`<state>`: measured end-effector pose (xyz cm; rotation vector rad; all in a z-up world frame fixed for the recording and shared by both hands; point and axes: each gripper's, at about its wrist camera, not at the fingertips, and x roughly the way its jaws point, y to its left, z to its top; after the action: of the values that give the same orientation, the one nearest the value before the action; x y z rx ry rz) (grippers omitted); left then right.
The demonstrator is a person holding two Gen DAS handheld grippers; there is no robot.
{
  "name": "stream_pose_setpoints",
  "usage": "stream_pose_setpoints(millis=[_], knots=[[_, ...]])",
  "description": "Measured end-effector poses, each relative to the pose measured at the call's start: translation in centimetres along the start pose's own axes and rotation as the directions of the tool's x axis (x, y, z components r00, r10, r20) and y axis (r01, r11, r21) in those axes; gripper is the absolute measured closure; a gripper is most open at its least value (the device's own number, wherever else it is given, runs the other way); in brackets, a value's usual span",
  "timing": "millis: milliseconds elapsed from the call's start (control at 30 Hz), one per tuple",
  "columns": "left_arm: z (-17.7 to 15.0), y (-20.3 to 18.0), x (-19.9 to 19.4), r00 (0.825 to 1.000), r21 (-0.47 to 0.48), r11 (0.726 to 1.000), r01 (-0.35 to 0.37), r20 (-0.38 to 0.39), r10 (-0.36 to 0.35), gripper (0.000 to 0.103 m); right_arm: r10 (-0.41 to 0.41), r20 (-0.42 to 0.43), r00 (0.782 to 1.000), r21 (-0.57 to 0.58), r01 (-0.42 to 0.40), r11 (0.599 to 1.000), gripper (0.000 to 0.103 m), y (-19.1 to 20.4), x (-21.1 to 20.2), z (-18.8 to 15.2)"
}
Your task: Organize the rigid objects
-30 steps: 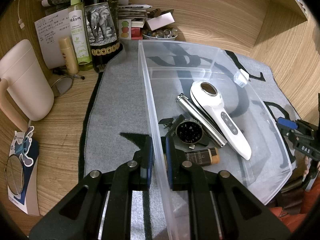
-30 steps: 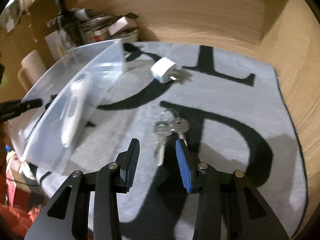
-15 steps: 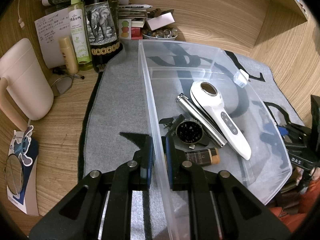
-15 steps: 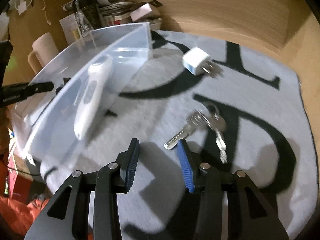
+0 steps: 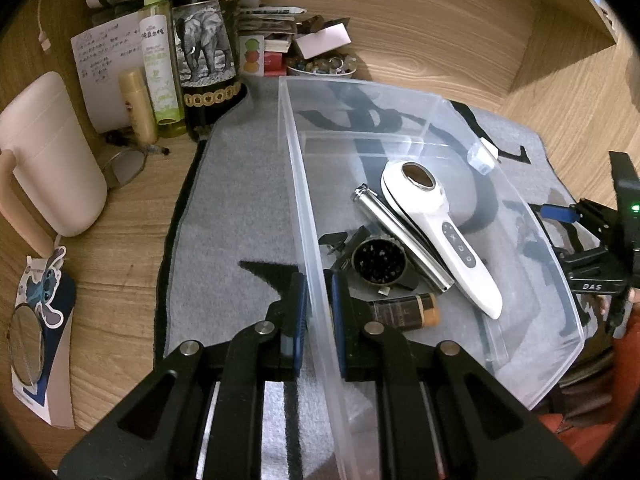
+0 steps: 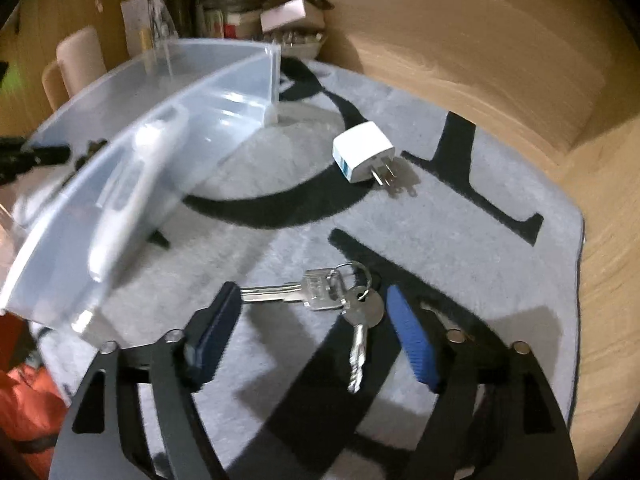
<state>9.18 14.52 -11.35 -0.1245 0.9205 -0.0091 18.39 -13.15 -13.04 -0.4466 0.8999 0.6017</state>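
Note:
My left gripper [image 5: 318, 300] is shut on the near wall of a clear plastic bin [image 5: 298, 184]. Inside the bin lie a white handheld device [image 5: 440, 228], a chrome tube [image 5: 400, 236], a round black grinder [image 5: 378, 260] and a small dark bottle with a tan cap [image 5: 404, 312]. In the right wrist view a bunch of keys [image 6: 332, 292] lies on the grey mat between the fingers of my right gripper [image 6: 312, 320], whose jaws are opening and do not press on it. A white plug adapter [image 6: 364, 152] lies farther back on the mat. The right gripper [image 5: 592, 240] also shows beyond the bin.
The grey mat with black letters [image 6: 460, 240] covers the wooden desk. At the back left stand a dark elephant-label bottle [image 5: 204, 52], a green spray bottle [image 5: 158, 60], a pink pitcher [image 5: 48, 152], glasses [image 5: 124, 164], papers and a small bowl. A wooden wall [image 6: 480, 40] rises behind.
The right gripper's jaws have spread wide and it has shifted so the keys now lie between its fingers. The left gripper has kept its grip on the bin wall.

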Motion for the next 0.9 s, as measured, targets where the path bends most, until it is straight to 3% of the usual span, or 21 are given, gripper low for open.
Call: stream_pose_setpoints(millis=[133, 400, 467, 700, 800, 900], knots=[[0.0, 0.0, 0.0, 1.000, 0.000, 1.000, -0.002, -0.003, 0.002, 0.091, 0.086, -0.032, 0.996, 0.044, -0.084, 0.995, 0.017, -0.3, 1.3, 0.1], [0.0, -0.1, 0.2, 1.000, 0.003, 1.000, -0.003, -0.007, 0.003, 0.091, 0.074, -0.003, 0.997, 0.005, -0.074, 0.997, 0.018, 0.6, 1.6, 0.2], [-0.1, -0.2, 0.3, 1.000, 0.001, 1.000, -0.004, -0.008, 0.004, 0.091, 0.076, -0.001, 0.997, 0.013, -0.076, 0.997, 0.027, 0.4, 1.6, 0.3], [-0.1, -0.1, 0.4, 1.000, 0.003, 1.000, -0.002, -0.010, 0.002, 0.091, 0.062, 0.002, 0.998, 0.017, -0.062, 0.998, 0.028, 0.5, 1.6, 0.7], [-0.1, -0.1, 0.4, 1.000, 0.004, 1.000, -0.003, -0.008, 0.003, 0.091, 0.017, 0.012, 1.000, -0.003, -0.017, 1.000, 0.025, 0.5, 1.0, 0.9], [-0.1, 0.0, 0.4, 1.000, 0.004, 1.000, -0.003, -0.007, 0.003, 0.091, 0.048, 0.025, 0.999, -0.010, -0.048, 0.999, 0.023, 0.6, 0.7, 1.1]])
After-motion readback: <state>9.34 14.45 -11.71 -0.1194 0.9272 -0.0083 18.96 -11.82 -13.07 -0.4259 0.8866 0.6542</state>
